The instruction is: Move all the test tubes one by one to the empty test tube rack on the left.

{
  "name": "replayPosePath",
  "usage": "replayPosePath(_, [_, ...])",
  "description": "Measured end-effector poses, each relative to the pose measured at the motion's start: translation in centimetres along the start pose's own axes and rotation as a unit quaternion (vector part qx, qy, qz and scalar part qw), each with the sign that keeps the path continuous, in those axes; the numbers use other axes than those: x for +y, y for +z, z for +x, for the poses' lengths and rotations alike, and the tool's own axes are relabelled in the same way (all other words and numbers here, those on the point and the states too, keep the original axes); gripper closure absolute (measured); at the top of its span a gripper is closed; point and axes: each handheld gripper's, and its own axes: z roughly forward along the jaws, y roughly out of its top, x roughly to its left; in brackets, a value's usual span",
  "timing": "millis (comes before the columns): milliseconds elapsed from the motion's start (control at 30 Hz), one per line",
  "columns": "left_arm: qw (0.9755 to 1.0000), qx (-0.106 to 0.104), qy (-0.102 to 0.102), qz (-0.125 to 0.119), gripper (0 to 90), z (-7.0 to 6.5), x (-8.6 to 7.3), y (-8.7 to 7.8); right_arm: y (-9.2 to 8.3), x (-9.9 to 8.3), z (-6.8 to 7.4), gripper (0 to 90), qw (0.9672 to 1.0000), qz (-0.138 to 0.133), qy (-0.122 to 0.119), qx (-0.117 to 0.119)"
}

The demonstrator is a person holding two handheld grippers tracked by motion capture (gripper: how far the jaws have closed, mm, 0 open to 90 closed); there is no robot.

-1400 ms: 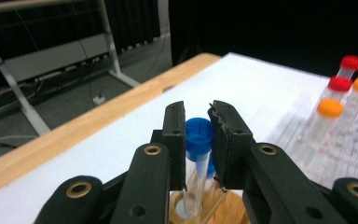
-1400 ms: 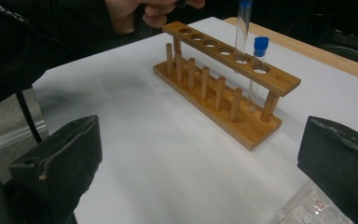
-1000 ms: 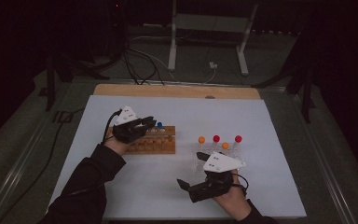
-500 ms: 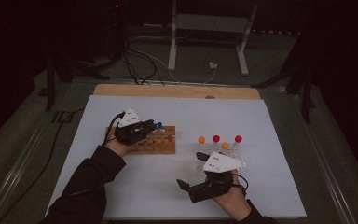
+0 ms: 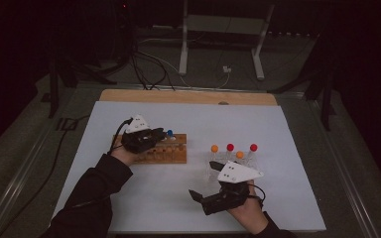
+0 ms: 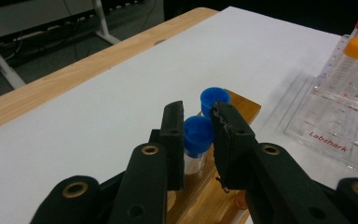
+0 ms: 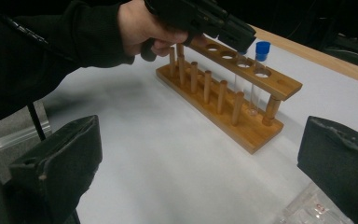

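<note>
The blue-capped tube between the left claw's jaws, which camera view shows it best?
The left gripper view: the blue-capped tube sits close up between the left claw, standing in the wooden rack. The right gripper view shows its clear body under that claw, cap hidden. In the high view the claw covers it.

**Left jaws pinched narrow, right jaws spread wide**

The left gripper sits at the end of a dark-sleeved forearm angled in from the lower left, its jaws drawn close together. The right gripper rests low in the right hand, pointing leftward, jaws spread wide with nothing between them.
</note>
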Motion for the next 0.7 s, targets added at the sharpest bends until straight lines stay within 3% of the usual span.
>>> replayPosePath(133, [1.0, -0.002, -0.002, -0.004, 64.7, 0.0, 0.1, -0.6, -0.3, 0.1, -0.3, 0.0, 1.0, -0.006, 0.002, -0.005])
replayPosePath(233, [0.9999, 0.007, -0.004, -0.009, 49.9, -0.1, 0.4, -1.5, -0.6, 0.1, -0.6, 0.0, 0.9999, -0.009, 0.004, -0.008])
replayPosePath(367, [0.9996, -0.011, -0.001, -0.026, 37.9, -0.4, 0.9, -3.0, -1.2, 0.4, -1.2, 0.0, 0.9997, -0.012, 0.002, -0.02])
replayPosePath(500, [0.9993, -0.035, 0.006, -0.012, 16.4, -1.1, 1.1, -4.0, -2.2, 0.8, -2.1, 0.0, 0.999, -0.024, 0.004, -0.036])
replayPosePath(700, [0.9979, -0.062, 0.004, -0.017, 2.6, -2.0, 0.9, -5.3, -4.0, 1.3, -3.9, 0.0, 0.9961, -0.043, 0.016, -0.076])
